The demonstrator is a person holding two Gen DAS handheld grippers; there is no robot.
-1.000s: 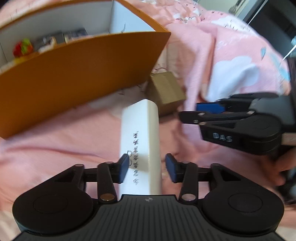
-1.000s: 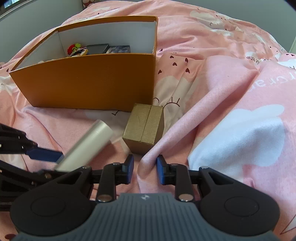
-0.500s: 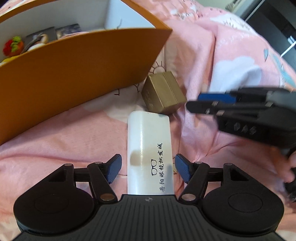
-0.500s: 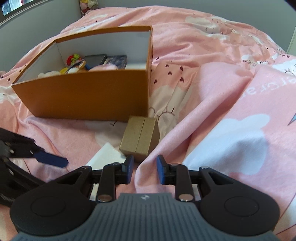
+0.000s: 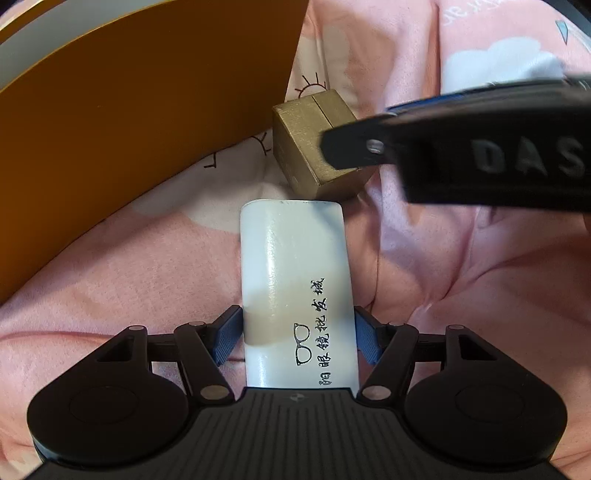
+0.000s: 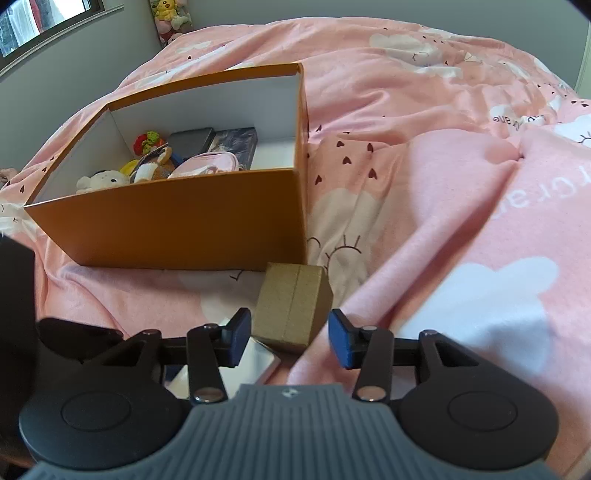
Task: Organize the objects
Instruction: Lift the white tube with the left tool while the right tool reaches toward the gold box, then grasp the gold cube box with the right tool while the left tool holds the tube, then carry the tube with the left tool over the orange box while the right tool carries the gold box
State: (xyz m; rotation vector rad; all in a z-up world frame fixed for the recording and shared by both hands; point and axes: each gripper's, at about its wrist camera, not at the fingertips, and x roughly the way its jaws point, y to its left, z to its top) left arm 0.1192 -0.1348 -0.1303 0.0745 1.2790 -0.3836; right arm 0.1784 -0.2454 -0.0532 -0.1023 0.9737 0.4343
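Two grabs converging beside orange box [image 6: 177, 229]: left gripper [image 5: 297, 338] jaws just narrowed, flanking white case [image 5: 295, 273], grip unconfirmed; right gripper [image 6: 290, 338] just widened, unclenched astride gold box [image 6: 293, 306]. Risk: grippers collide, nudging gold box.

A pink bedspread [image 6: 424, 206] is covering the bed, rumpling into folds and showing white clouds [image 6: 491, 295], small dark hearts [image 6: 354, 155] and closed-eye faces [image 6: 343, 247]. Upside-down white lettering [image 6: 524, 199] is running along the spread at 3 o'clock. At 11 o'clock a window [image 6: 40, 26] is letting in daylight, set in a grey wall [image 6: 74, 77]. Plush toys [image 6: 170, 16] are piling up at 12 o'clock, just beyond the bed's far edge.
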